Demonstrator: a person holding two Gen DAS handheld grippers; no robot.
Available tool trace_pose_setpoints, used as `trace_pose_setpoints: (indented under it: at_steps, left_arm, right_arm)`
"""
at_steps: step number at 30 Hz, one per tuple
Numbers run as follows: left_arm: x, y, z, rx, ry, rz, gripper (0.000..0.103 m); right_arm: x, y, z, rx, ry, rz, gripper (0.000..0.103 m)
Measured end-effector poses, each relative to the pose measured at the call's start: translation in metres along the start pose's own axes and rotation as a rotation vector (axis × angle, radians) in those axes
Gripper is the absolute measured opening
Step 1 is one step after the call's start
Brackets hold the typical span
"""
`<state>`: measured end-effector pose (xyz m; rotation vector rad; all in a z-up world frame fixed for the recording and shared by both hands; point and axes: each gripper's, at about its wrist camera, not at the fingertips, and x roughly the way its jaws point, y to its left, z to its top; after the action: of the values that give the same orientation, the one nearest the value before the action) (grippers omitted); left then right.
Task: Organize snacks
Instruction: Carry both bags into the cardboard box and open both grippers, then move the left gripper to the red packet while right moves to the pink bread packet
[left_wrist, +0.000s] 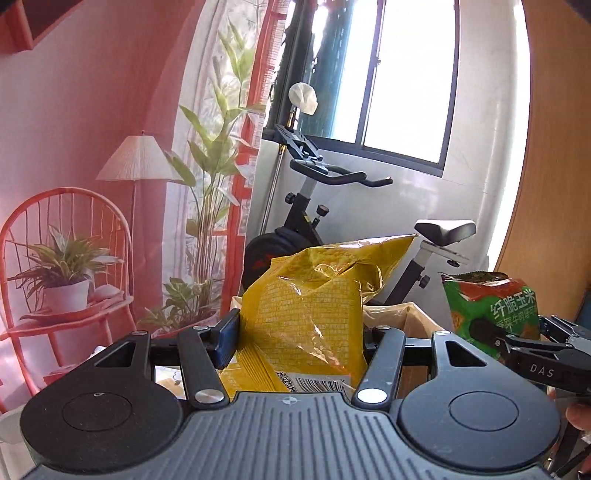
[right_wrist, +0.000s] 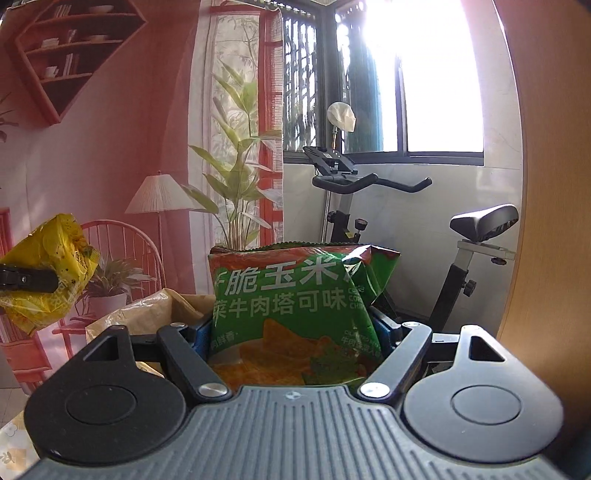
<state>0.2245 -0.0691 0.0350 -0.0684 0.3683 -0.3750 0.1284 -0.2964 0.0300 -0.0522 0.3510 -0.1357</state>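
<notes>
In my left gripper (left_wrist: 295, 332) I hold a crinkled yellow foil snack bag (left_wrist: 306, 314); the jaws are closed down to the width of the bag, and the blue pad of one finger (left_wrist: 226, 341) presses against its left side, while the other finger is hidden behind the foil. The bag stands almost upright between the fingers, with small printed text and a barcode on the side facing the camera. In the right wrist view the same yellow bag (right_wrist: 51, 269) appears at the far left, raised in the air with a black finger across it. My right gripper (right_wrist: 295, 332) is clamped on a green foil corn chip bag with white Chinese letters (right_wrist: 291, 295), and the jaws are narrowed to the bag's width, with blue pads touching both of its sides. This bag is upright too, and its top edge is folded at the right corner. From the left wrist view the green bag (left_wrist: 491, 306) is at the right side, held by the black fingers of the right gripper (left_wrist: 524, 347). The two bags are apart and do not touch. Below and between them I see an open brown cardboard box (right_wrist: 184, 310) with a crumpled brown paper liner (right_wrist: 144, 314). Behind everything stands a black exercise bike (right_wrist: 369, 184) near a bright window (right_wrist: 436, 81), and at the left hangs a pink printed backdrop with a chair, lamp and plants (left_wrist: 92, 166).
</notes>
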Motion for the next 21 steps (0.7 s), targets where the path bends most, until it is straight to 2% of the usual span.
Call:
trace_pose_setpoints:
  at_steps: [2, 5, 8, 12, 15, 17, 21]
  left_arm:
    - [0.022, -0.012, 0.013, 0.008, -0.014, -0.006, 0.060]
    - [0.059, -0.024, 0.023, -0.005, 0.017, -0.023, 0.060]
    - [0.093, -0.026, 0.018, -0.042, 0.072, -0.047, 0.060]
    - [0.119, -0.024, 0.006, -0.039, 0.134, -0.025, 0.062]
    - [0.129, -0.019, 0.001, -0.059, 0.172, -0.040, 0.068]
    - [0.127, -0.015, -0.002, -0.057, 0.189, -0.045, 0.081]
    - [0.112, -0.007, -0.003, -0.042, 0.175, -0.029, 0.081]
  right_arm:
    - [0.022, 0.001, 0.005, -0.016, -0.013, 0.006, 0.080]
    - [0.052, 0.001, 0.006, -0.013, 0.007, 0.015, 0.080]
    - [0.077, 0.004, -0.001, -0.022, 0.070, 0.033, 0.080]
    - [0.094, 0.005, -0.012, -0.004, 0.122, 0.057, 0.080]
    - [0.101, 0.002, -0.021, 0.031, 0.162, 0.069, 0.081]
    - [0.106, 0.003, -0.025, 0.034, 0.196, 0.066, 0.083]
    - [0.105, -0.002, -0.027, 0.081, 0.212, 0.072, 0.092]
